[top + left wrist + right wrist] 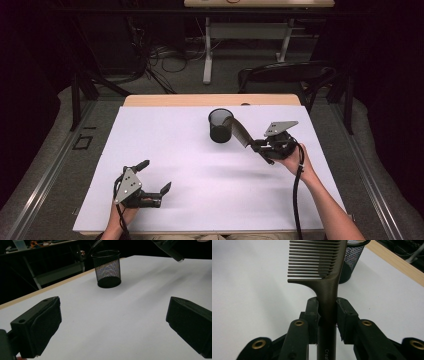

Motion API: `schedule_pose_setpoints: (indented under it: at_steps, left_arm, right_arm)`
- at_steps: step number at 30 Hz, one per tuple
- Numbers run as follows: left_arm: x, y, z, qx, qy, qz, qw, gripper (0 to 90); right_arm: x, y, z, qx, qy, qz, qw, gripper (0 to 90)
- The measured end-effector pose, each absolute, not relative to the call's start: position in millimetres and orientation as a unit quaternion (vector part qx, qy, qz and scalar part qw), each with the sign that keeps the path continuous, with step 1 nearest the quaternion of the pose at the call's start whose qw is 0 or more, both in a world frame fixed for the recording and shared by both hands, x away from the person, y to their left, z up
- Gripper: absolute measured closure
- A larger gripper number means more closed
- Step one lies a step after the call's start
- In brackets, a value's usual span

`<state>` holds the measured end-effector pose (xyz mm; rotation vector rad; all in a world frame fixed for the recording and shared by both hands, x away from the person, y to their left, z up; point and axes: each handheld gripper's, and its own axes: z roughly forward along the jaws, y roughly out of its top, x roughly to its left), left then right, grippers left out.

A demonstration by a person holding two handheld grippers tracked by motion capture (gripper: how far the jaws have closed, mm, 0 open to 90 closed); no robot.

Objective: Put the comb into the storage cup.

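Your right tool (256, 145) clamps one comb (240, 131) beside one mesh cup (220, 125); your left tool (154, 176) gapes wide above the surface (170, 145).

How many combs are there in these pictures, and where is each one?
1. The dark brown plastic comb is clamped by its handle in the right gripper, its toothed end reaching the black mesh cup. The cup could hide others.

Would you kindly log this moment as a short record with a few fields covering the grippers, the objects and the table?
left gripper: open, holding nothing, low over the near-left of the table
right gripper: shut on the comb's handle
comb: dark, toothed end pointing toward the cup's rim
mesh cup: black, upright, far centre of the table
table: white sheet over a wooden top
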<state>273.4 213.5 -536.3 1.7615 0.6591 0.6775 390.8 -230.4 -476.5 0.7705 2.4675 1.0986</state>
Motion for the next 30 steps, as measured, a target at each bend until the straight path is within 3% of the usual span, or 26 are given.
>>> schedule_pose_setpoints:
  at_steps: [30]
  left_arm:
    - [273.5,213.3,-535.9,0.74,0.278,0.286,0.541,0.1]
  right_arm:
    - [391.6,-230.1,-474.0,0.288,0.846,0.407,0.187,73.0]
